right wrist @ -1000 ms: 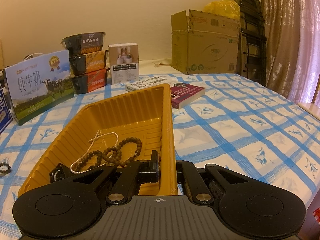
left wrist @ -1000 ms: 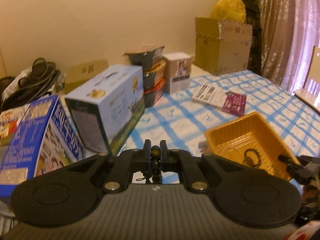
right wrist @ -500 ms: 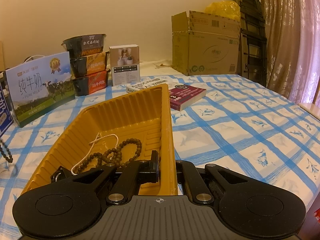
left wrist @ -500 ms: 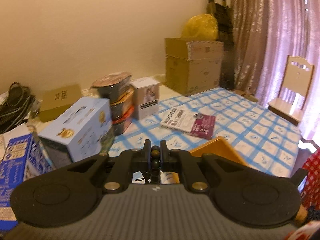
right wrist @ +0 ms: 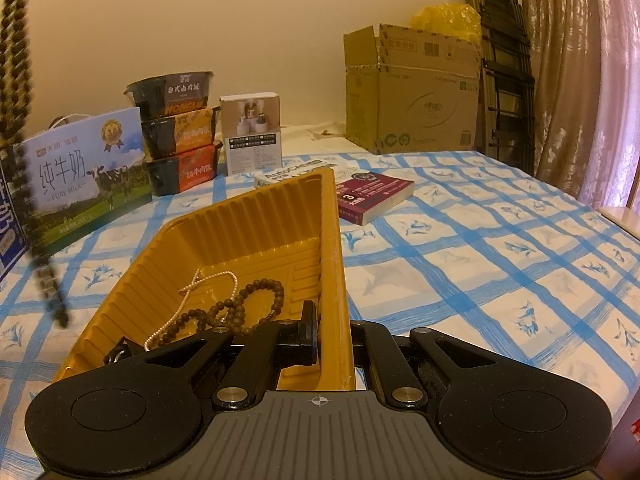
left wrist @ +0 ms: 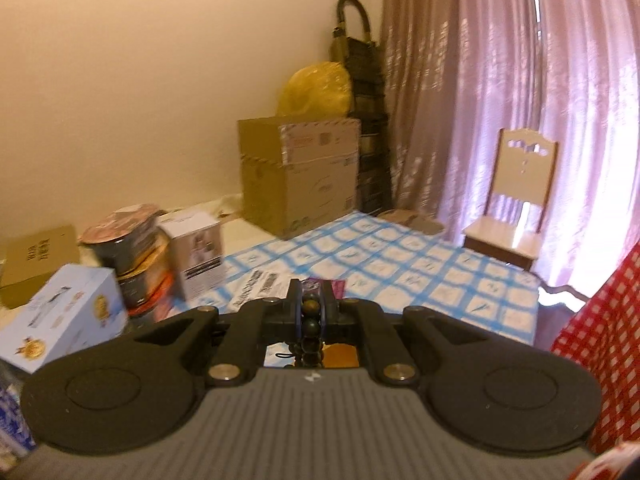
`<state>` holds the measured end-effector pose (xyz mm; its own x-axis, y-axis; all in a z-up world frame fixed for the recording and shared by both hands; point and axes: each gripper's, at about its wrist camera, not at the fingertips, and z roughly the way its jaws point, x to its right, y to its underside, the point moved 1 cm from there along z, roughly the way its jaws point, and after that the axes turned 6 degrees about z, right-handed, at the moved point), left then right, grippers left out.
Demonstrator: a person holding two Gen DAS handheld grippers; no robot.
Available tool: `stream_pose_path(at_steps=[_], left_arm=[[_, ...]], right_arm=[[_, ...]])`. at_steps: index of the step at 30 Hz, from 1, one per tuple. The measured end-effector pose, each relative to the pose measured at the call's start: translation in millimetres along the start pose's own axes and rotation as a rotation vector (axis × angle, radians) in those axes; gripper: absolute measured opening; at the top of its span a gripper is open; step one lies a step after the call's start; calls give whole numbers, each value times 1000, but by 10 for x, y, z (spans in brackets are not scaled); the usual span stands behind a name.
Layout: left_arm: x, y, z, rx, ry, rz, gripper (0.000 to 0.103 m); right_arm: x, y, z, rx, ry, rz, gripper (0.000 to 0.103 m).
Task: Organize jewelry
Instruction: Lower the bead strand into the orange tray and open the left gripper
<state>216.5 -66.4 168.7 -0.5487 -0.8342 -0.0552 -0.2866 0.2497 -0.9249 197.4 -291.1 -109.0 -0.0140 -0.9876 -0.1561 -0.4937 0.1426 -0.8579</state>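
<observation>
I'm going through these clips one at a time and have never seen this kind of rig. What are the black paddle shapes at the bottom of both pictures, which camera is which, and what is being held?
There is no robot here: a person holds a two-finger gripper in each hand, and each gripper carries a fisheye camera looking along its fingers. The black shapes are the gripper's own body.

In the left wrist view, the left gripper is shut on a dark bead strand, lifted above the table; the same strand dangles at the left edge of the right wrist view.

In the right wrist view, the right gripper is shut on the side wall of a yellow plastic tray. In the tray lie a brown bead bracelet and a thin pearl chain.

On the blue checked tablecloth stand a milk carton box, stacked food bowls, a small white box, books and a cardboard box.
</observation>
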Motion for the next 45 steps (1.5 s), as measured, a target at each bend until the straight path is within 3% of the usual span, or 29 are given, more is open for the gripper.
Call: stream_pose_path(at_steps=[4,13,19,28,33,35,45], left_arm=[[82,58,242,-21,49,-47,7],[368,591,903,-181,129,-92,7],[460,825,1239,-242,147,-121,7],[481,989,1601,-305,99,-94,7],[448,1160,1722,-355,88,-101,31],[417,1214,1722,-363,65,-102,35],[-9,1536,1350,-388,-62,-159,42]], right_arm=[[-13,-3,1,3,-2,4,4],[-8,5,0,3,-2,9,4],[-9,10,-3,6,-2,4,4],[17,26,-11,6,-3,12,4],[26,36,8,2,3,17,4],[35,39,17,2,3,19,4],[4,19,125,34,11,10,4]])
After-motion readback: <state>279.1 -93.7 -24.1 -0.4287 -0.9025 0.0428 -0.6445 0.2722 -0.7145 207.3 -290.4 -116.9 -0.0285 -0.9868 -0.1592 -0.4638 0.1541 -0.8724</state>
